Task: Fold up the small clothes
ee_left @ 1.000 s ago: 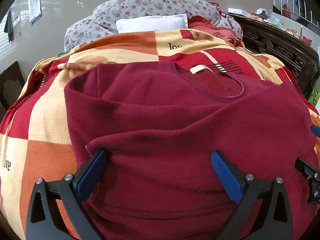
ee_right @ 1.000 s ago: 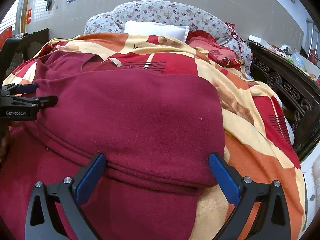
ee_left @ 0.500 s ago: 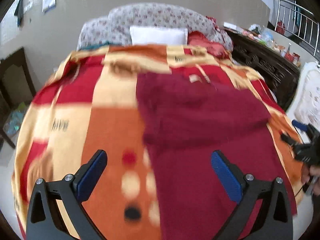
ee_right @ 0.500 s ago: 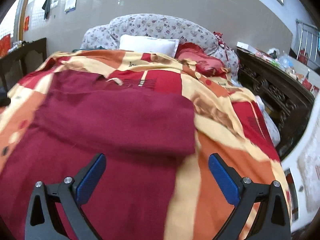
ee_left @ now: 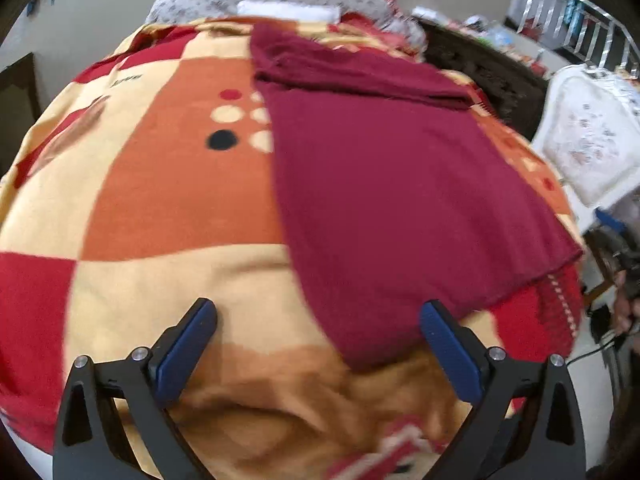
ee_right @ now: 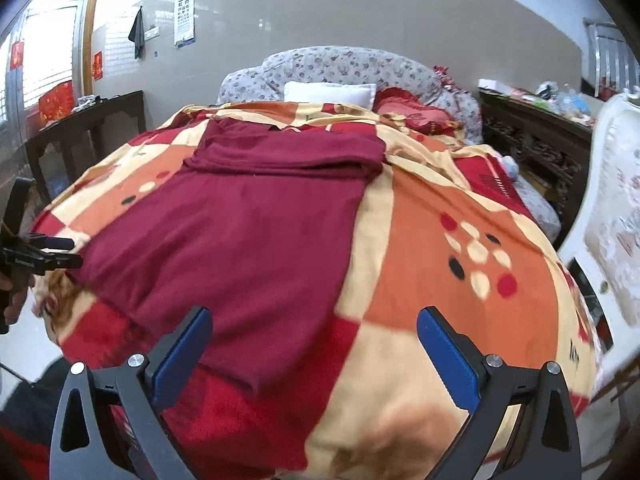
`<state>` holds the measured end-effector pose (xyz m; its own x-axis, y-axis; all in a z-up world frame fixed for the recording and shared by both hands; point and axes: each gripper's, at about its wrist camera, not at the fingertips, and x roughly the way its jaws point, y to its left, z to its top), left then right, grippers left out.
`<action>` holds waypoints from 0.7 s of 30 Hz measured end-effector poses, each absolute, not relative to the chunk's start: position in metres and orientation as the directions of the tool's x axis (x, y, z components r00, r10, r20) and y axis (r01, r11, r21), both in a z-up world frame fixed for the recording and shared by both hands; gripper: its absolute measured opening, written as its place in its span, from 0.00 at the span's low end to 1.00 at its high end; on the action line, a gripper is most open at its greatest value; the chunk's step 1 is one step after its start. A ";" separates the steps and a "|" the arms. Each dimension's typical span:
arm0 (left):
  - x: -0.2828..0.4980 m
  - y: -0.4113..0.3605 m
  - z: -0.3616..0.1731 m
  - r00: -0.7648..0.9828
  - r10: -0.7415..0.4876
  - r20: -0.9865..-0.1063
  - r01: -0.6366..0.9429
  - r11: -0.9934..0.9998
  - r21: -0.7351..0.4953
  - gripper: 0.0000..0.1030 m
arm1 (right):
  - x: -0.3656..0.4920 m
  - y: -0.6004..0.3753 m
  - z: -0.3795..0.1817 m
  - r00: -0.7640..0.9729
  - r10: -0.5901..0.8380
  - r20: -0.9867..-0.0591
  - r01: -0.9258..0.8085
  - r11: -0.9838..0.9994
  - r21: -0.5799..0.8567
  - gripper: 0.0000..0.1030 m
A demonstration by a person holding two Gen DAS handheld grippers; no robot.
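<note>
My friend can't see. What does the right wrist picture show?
A dark red shirt, its sleeves folded across the top, lies flat on a bed's checked blanket. The right tongs hang open and empty in front. A white pillow sits at the far end.

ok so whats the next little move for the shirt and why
Probably bring both open grippers down onto the bottom hem of the maroon shirt, left gripper and right gripper taking one corner each. The sleeves look folded across the top already, the long body lies flat on the blanket, and neither gripper holds anything.
</note>
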<state>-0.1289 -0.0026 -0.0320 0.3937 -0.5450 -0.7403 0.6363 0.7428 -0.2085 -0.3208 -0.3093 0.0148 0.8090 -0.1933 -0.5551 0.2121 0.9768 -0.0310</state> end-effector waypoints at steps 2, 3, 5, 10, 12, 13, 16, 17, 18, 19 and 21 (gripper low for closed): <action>-0.130 -0.004 -0.032 0.321 -0.629 -0.708 0.655 0.688 -0.314 0.90 | -0.326 -0.304 0.005 0.806 -0.204 -0.556 0.229 0.973 -0.026 1.00; -0.126 -0.004 -0.031 0.293 -0.670 -0.681 0.645 0.665 -0.377 0.87 | -0.326 -0.303 0.002 0.807 -0.199 -0.556 0.230 0.973 -0.014 1.00; -0.122 -0.003 -0.034 0.263 -0.706 -0.658 0.631 0.642 -0.436 0.80 | -0.326 -0.300 -0.004 0.809 -0.180 -0.560 0.222 0.975 0.006 1.00; -0.117 0.003 -0.038 0.258 -0.729 -0.634 0.569 0.645 -0.510 0.60 | -0.338 -0.297 0.002 0.833 -0.204 -0.515 0.246 0.969 0.014 1.00; -0.116 0.008 -0.039 0.260 -0.725 -0.637 0.536 0.657 -0.529 0.50 | -0.342 -0.300 0.004 0.834 -0.219 -0.506 0.266 0.964 0.021 1.00; -0.114 0.009 -0.040 0.256 -0.729 -0.635 0.522 0.658 -0.543 0.43 | -0.344 -0.301 0.005 0.834 -0.226 -0.503 0.277 0.961 0.026 1.00; -0.113 0.010 -0.044 0.243 -0.727 -0.643 0.504 0.661 -0.557 0.18 | -0.352 -0.301 0.000 0.826 -0.261 -0.500 0.310 0.951 0.016 0.99; -0.112 0.009 -0.046 0.245 -0.722 -0.648 0.501 0.666 -0.553 0.15 | -0.352 -0.301 -0.003 0.826 -0.239 -0.511 0.294 0.955 0.029 0.98; -0.113 0.008 -0.047 0.248 -0.717 -0.651 0.501 0.670 -0.547 0.13 | -0.352 -0.300 -0.006 0.829 -0.199 -0.522 0.263 0.964 0.049 0.94; -0.114 0.006 -0.045 0.255 -0.714 -0.652 0.507 0.673 -0.539 0.11 | -0.351 -0.296 -0.010 0.834 -0.142 -0.533 0.214 0.974 0.075 0.87; -0.119 0.003 -0.041 0.260 -0.717 -0.647 0.530 0.665 -0.525 0.11 | -0.345 -0.293 -0.014 0.830 -0.096 -0.550 0.179 0.979 0.100 0.83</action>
